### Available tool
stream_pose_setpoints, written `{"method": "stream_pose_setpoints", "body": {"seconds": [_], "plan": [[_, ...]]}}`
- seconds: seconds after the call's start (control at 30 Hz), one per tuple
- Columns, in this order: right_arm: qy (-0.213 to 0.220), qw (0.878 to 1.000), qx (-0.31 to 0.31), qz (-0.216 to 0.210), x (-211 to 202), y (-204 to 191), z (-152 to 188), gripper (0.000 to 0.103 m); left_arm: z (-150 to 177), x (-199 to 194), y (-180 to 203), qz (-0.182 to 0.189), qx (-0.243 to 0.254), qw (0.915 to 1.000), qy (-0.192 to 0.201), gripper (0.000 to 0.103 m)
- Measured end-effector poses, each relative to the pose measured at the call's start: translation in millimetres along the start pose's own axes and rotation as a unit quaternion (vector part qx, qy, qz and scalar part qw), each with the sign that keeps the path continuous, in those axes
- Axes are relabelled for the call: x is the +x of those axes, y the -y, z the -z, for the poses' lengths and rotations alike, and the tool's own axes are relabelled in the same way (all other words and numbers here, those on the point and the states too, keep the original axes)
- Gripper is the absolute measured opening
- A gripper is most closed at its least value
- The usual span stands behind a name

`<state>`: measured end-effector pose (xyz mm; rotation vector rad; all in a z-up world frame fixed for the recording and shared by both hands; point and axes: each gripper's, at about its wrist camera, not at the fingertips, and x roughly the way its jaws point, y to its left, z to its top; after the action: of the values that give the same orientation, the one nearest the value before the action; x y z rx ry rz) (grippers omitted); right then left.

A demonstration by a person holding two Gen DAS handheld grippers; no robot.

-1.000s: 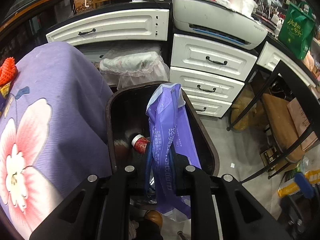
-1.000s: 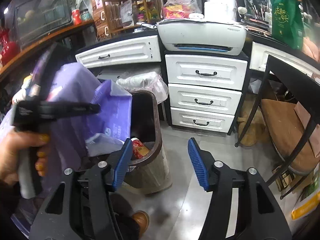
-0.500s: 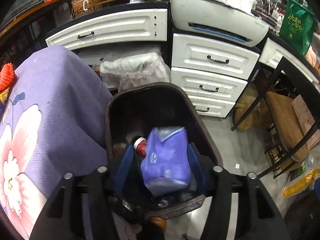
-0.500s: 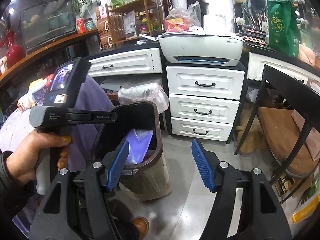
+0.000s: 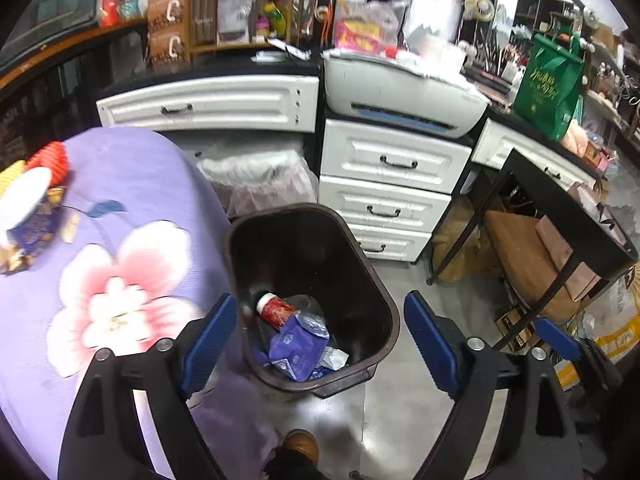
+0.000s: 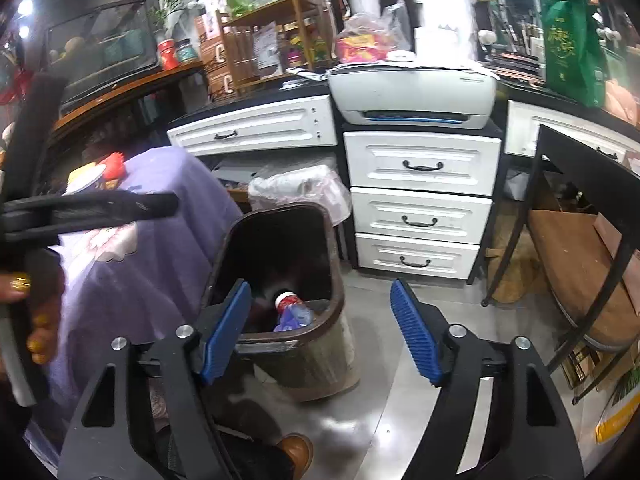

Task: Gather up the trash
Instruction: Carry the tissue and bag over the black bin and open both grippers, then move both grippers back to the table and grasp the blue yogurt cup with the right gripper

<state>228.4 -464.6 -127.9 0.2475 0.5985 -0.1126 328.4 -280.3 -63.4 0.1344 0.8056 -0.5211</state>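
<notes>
Trash left to collect sits at the upper left of the left wrist view: a cup (image 5: 24, 204) with wrappers on the purple-clothed surface (image 5: 132, 184). The left gripper (image 5: 316, 340), jaws just spread wide and empty, hovers above the bin (image 5: 384, 312) holding the purple bag (image 5: 298, 346). Right gripper (image 6: 320, 332) is wide too, farther off.
</notes>
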Motion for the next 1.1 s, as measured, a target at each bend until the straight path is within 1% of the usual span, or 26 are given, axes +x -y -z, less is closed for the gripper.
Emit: {"method": "stream_pose_setpoints", "body": {"seconds": [0.17,0.23,0.27,0.33,0.47,0.53,0.67,0.87,1.0,1.1], "plan": [[-0.007,0.999,-0.02,-0.03,3,-26,-5,0.076,5,-34,-23,-0.001,-0.002,0.9998,0.018,0.089],[-0.009,0.999,-0.029,-0.044,2,-38,-8,0.079,8,-45,-34,-0.004,-0.004,0.9997,0.024,0.09],[-0.01,0.998,-0.035,-0.051,2,-45,-10,0.081,10,-51,-41,-0.007,-0.005,0.9996,0.027,0.093],[-0.01,0.997,-0.046,-0.063,4,-58,-14,0.081,14,-60,-54,-0.017,-0.006,0.9993,0.033,0.095],[-0.01,0.993,-0.069,-0.093,6,-89,-23,0.083,24,-80,-84,-0.043,-0.009,0.998,0.046,0.096],[-0.012,0.99,-0.085,-0.111,9,-111,-27,0.085,30,-89,-103,-0.055,-0.014,0.9972,0.048,0.097],[-0.018,0.983,-0.11,-0.143,12,-146,-31,0.085,44,-107,-143,-0.08,-0.039,0.9947,0.051,0.097],[-0.028,0.97,-0.153,-0.187,19,-207,-39,0.085,67,-131,-206,-0.133,-0.081,0.9865,0.05,0.097],[-0.035,0.96,-0.182,-0.211,26,-253,-49,0.086,74,-143,-239,-0.151,-0.095,0.9826,0.053,0.097],[-0.044,0.955,-0.185,-0.226,39,-280,-60,0.086,75,-150,-264,-0.165,-0.101,0.9796,0.056,0.097]]}}
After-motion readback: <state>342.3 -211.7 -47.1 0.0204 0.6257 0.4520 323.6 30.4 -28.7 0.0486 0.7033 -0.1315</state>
